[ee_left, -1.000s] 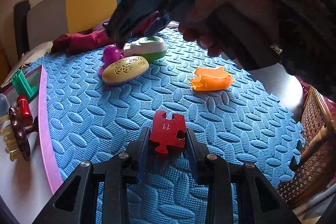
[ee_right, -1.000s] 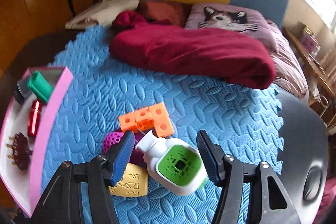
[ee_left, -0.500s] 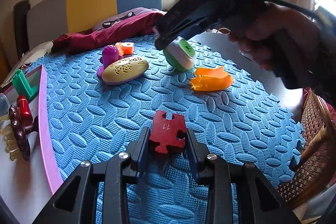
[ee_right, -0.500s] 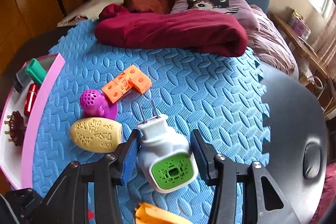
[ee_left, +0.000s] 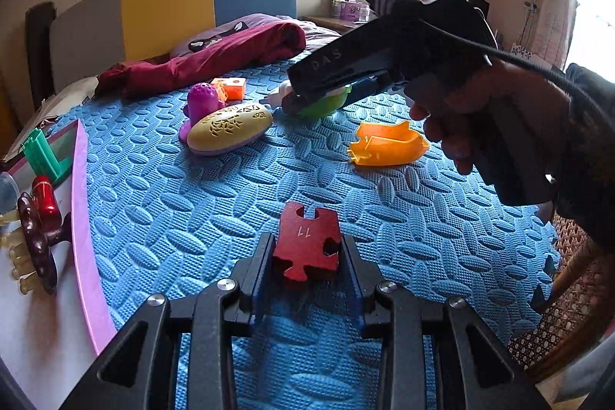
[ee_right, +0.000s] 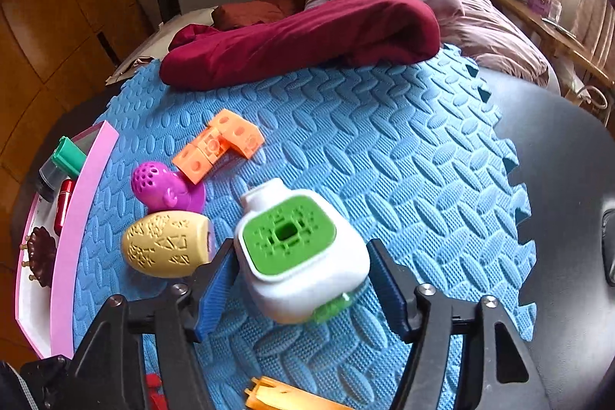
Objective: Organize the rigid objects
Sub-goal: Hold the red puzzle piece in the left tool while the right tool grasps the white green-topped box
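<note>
My left gripper (ee_left: 305,248) is shut on a red puzzle piece (ee_left: 306,245) marked 11, low over the blue foam mat (ee_left: 192,218). My right gripper (ee_right: 300,268) is shut on a white and green plug-in device (ee_right: 298,248), held over the mat; it also shows in the left wrist view (ee_left: 323,102). On the mat lie a yellow egg-shaped case (ee_right: 165,248), a purple perforated toy (ee_right: 161,189), orange cube blocks (ee_right: 219,148) and an orange boat-shaped piece (ee_left: 388,145).
A pink-edged white tray (ee_left: 82,218) at the left holds a green piece (ee_left: 40,156), a red tube (ee_left: 45,196) and a dark brown comb-like item (ee_left: 34,252). A maroon cloth (ee_right: 303,37) lies at the mat's far edge. Bare black tabletop (ee_right: 569,202) lies to the right.
My right gripper closed on the white and green device, lifted it off the mat and pulled back toward the near side. My left gripper stayed still with the red puzzle piece.
</note>
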Demonstrator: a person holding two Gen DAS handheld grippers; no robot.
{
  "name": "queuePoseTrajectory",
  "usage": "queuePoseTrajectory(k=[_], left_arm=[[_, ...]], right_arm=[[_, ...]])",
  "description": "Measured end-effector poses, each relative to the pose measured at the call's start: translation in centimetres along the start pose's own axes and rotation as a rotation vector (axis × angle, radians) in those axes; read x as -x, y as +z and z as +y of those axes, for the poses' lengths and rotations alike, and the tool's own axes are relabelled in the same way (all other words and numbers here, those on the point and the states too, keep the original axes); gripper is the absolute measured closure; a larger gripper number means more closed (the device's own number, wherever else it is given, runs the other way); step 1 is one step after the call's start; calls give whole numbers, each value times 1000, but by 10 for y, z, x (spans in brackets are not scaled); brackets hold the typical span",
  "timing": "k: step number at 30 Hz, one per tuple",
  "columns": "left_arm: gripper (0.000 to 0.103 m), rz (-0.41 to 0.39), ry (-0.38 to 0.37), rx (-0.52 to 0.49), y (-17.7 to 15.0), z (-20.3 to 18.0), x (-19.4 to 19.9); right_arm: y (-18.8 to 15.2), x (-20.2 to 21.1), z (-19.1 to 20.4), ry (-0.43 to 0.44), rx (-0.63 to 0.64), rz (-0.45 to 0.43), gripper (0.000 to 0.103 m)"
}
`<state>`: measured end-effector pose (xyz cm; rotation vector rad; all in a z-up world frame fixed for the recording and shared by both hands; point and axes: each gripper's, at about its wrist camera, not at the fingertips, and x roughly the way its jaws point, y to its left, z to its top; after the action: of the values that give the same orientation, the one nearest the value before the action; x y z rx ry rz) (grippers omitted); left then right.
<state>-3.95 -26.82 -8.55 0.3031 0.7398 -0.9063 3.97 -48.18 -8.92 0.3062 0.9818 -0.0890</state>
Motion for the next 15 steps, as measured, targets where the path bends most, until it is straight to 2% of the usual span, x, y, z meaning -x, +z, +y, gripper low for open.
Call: queuePoseTrajectory(k=[7, 15], left_arm=[[69, 0, 0, 0, 0, 0, 0], [69, 0, -2, 1, 0, 0, 0]], right_arm=[[2, 2, 5, -18, 43, -13, 34], [9, 3, 16, -83, 136, -30, 31]])
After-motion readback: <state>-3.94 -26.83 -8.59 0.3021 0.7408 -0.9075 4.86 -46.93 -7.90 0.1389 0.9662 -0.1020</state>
